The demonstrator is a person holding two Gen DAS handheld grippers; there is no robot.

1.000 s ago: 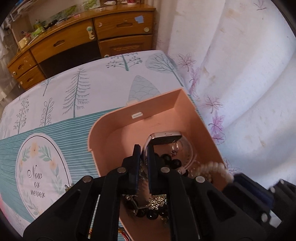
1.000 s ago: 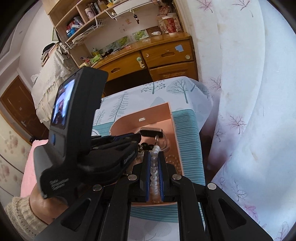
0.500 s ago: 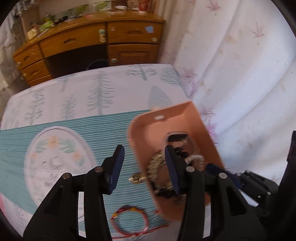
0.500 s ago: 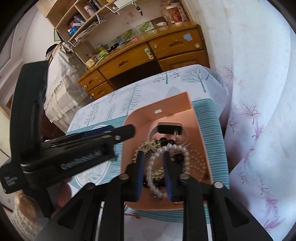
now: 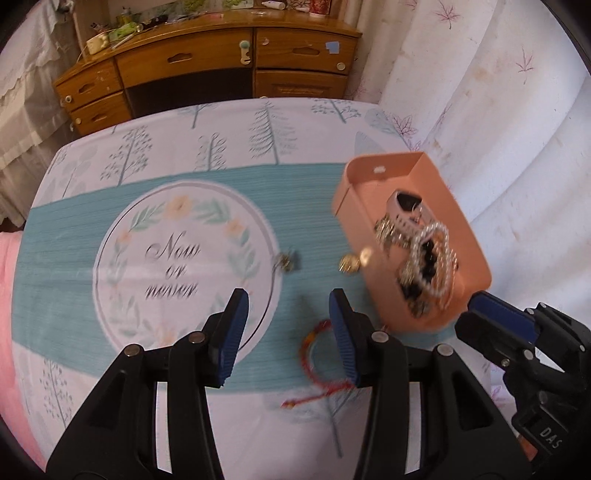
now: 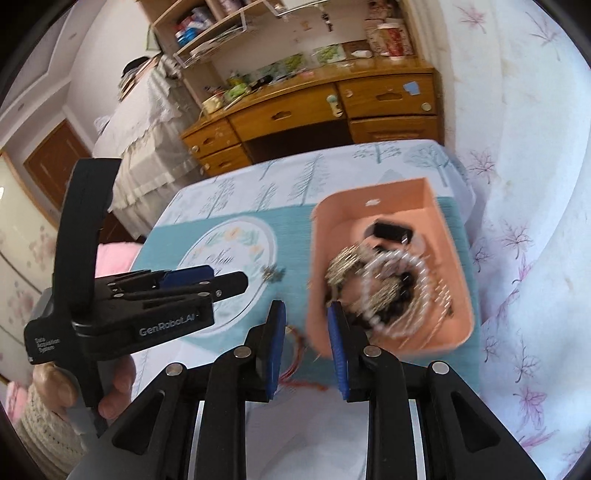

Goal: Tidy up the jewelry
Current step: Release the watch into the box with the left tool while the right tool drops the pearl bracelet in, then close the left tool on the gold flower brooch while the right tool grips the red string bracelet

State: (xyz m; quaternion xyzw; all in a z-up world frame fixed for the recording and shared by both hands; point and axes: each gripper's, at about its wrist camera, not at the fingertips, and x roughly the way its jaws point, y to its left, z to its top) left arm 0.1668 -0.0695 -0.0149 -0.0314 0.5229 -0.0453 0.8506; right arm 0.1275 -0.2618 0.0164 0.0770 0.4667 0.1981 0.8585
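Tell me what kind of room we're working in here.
Probably a home bedroom or study: a wooden desk with drawers, cluttered shelves above it, and a tree-print tablecloth under the pink jewelry box.

You see both views in soft daylight that comes through the pale curtain (image 5: pixel 498 110) to the right of the jaws, with no hard shadows. On the right wrist view, the curtain (image 6: pixel 517 147) is almost washed out. The pink tray (image 6: pixel 458 280) ahead of the jaws and the jewelry inside it are smeared by motion blur; the red bracelet (image 5: pixel 314 354) between the left jaws is blurred too. The wooden desk (image 5: pixel 207 74) far ahead bends strongly, and the corners of the frames go black.
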